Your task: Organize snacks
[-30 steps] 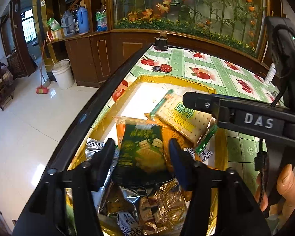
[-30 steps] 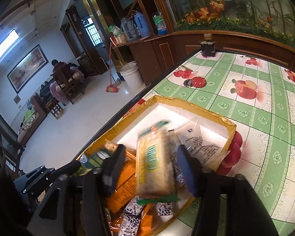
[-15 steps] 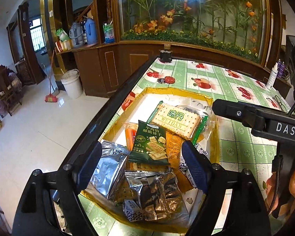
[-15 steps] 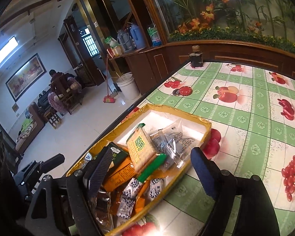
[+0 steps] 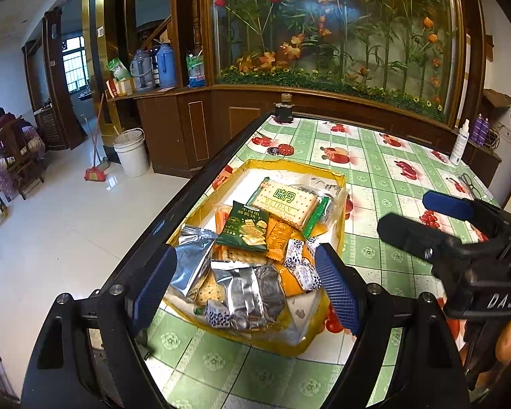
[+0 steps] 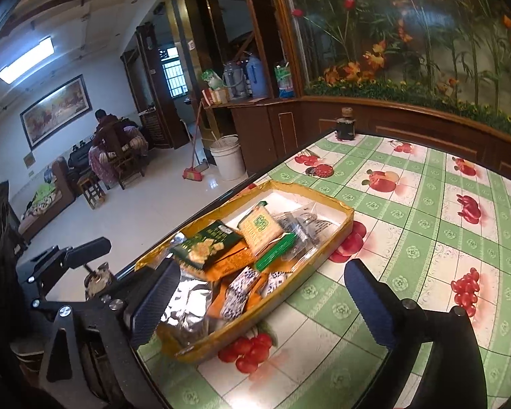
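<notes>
Two hand-held grippers, left (image 5: 245, 288) and right (image 6: 264, 301), jaws just spread, empty; snack tray (image 5: 340, 184) on counter (image 5: 374, 170) just ahead, untouched.

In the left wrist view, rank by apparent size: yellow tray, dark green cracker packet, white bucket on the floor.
1. Yellow cardboard tray, clearly largest.
2-3. White plastic bucket and dark green cracker packet look alike; the bucket stands farther off, so no ranking.

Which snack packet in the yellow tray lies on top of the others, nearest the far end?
The pale cracker packet with green ends, marked WEIDAN. It rests slanted on the dark green packet and the orange ones, farthest from both grippers.
</notes>
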`<state>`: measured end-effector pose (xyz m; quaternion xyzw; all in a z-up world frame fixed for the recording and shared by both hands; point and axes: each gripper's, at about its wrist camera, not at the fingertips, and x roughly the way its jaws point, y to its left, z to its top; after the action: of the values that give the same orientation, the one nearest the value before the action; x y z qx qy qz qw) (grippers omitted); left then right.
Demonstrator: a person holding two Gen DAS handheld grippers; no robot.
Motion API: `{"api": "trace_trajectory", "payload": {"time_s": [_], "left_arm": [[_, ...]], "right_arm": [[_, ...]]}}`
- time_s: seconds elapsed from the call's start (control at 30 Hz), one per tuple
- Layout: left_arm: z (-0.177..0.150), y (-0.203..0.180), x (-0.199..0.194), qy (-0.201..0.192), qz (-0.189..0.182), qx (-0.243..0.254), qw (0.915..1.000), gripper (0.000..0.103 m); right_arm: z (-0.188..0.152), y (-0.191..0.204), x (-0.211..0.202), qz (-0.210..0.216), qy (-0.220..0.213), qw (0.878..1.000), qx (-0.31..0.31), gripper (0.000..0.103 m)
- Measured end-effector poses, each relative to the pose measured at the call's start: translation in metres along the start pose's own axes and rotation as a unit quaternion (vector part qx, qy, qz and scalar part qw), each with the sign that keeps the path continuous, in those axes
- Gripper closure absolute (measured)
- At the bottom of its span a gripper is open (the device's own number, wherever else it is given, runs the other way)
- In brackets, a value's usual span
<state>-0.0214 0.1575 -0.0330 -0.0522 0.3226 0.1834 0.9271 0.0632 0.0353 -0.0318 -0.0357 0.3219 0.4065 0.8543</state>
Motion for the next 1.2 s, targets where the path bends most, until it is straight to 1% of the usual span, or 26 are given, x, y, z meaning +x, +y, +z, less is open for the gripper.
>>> {"api": "trace_trajectory", "payload": {"time_s": [0.07, 0.13, 0.3, 0.4, 0.5, 0.53, 0.63, 0.7, 0.77, 0.97, 1.2], "left_arm": [[-0.003, 0.0, -0.006, -0.003, -0.001, 0.003, 1.0, 0.019], [-0.006, 0.002, -0.015, -0.012, -0.002, 0.001, 0.9999, 0.019], [-0.016, 0.008, -0.036, -0.03, 0.026, 0.005, 0.9992, 0.016], [-0.02, 0.011, -0.045, -0.034, 0.019, 0.001, 0.9992, 0.014], [-0.022, 0.017, -0.051, -0.034, 0.002, -0.016, 0.9993, 0.007], [-0.022, 0.019, -0.052, -0.035, 0.0, -0.021, 0.9992, 0.0], [-0.024, 0.024, -0.058, -0.044, -0.008, -0.037, 0.9983, 0.0], [-0.025, 0.027, -0.061, -0.053, -0.004, -0.048, 0.9974, 0.0], [-0.027, 0.028, -0.063, -0.059, 0.005, -0.051, 0.9969, 0.0], [-0.034, 0.03, -0.066, -0.06, 0.014, -0.051, 0.9968, 0.0], [-0.038, 0.042, -0.074, -0.065, 0.001, -0.065, 0.9958, 0.0]], "right_arm": [[-0.005, 0.002, -0.007, 0.002, -0.003, 1.0, -0.001, 0.002], [-0.011, 0.004, -0.013, -0.004, -0.005, 1.0, -0.004, 0.002], [-0.023, 0.0, -0.025, -0.013, -0.006, 1.0, -0.003, 0.002], [-0.029, -0.006, -0.028, -0.014, -0.003, 1.0, 0.003, 0.002], [-0.035, -0.012, -0.03, -0.015, 0.0, 1.0, 0.011, 0.002], [-0.037, -0.014, -0.03, -0.016, 0.001, 1.0, 0.013, 0.002], [-0.042, -0.016, -0.033, -0.016, 0.003, 1.0, 0.016, 0.002], [-0.044, -0.016, -0.034, -0.016, 0.003, 1.0, 0.017, 0.002], [-0.044, -0.015, -0.035, -0.016, 0.003, 1.0, 0.014, 0.002], [-0.043, -0.006, -0.035, -0.014, 0.004, 1.0, -0.001, 0.002], [-0.045, 0.001, -0.032, -0.013, 0.008, 1.0, -0.014, 0.002]]}}
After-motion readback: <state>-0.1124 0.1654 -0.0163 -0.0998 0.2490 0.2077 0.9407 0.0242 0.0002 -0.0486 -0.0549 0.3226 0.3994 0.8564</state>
